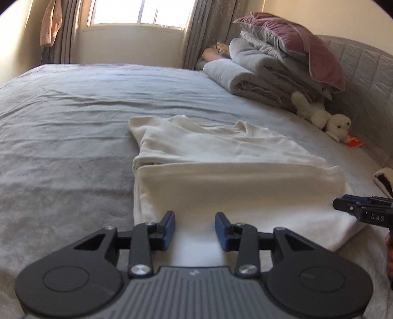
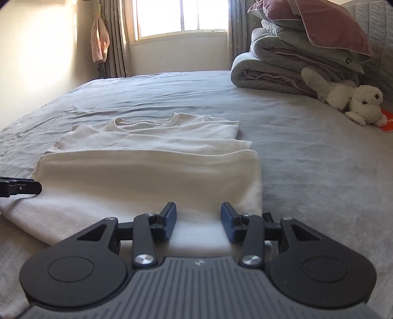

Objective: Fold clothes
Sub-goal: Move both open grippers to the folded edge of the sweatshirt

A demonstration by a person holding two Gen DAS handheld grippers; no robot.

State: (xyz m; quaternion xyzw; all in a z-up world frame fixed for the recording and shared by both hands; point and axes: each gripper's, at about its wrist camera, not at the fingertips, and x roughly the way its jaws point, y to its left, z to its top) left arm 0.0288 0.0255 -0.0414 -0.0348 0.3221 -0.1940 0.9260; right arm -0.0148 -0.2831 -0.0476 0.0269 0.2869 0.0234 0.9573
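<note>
White shirt [image 1: 221, 157] lies mid-bed on the grey sheet [image 1: 61, 122], near part folded over, collar at the far end. Left gripper [image 1: 195, 228] at its near-left edge, jaws spread, cloth under the gap, no pinch visible. Right gripper [image 2: 199, 222] at the near-right edge, same state. Around: quilt stack [image 2: 282, 63] with pink pillow [image 2: 319, 22] at 1 o'clock, plush dog [image 2: 351, 103] at 2 o'clock beside an orange card [image 2: 386, 117], window [image 2: 181, 17] at 12. Nothing lies between grippers and shirt.
</note>
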